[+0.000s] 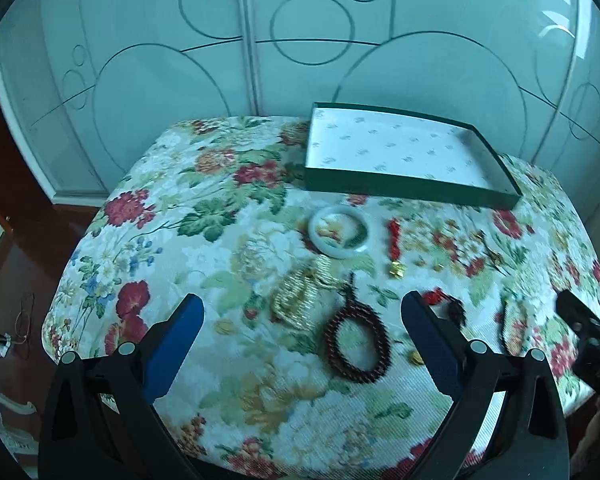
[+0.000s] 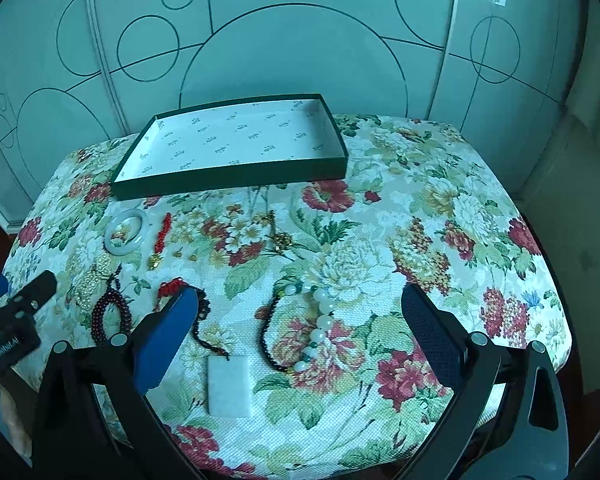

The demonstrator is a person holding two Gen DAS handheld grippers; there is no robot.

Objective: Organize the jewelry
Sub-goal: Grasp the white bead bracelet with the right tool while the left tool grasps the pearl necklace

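Right now I see both claws spread wide and holding nothing: left gripper (image 1: pixel 302 316) above the dark bead bracelet (image 1: pixel 356 346), right gripper (image 2: pixel 300 312) above the white-bead bracelet (image 2: pixel 300 328).

Small gold bits (image 1: pixel 430 264) beside the red tassel charm (image 1: pixel 395 246) are too blurred to identify, and the right gripper's blue finger (image 2: pixel 168 340) covers part of the dark cord necklace (image 2: pixel 204 332).
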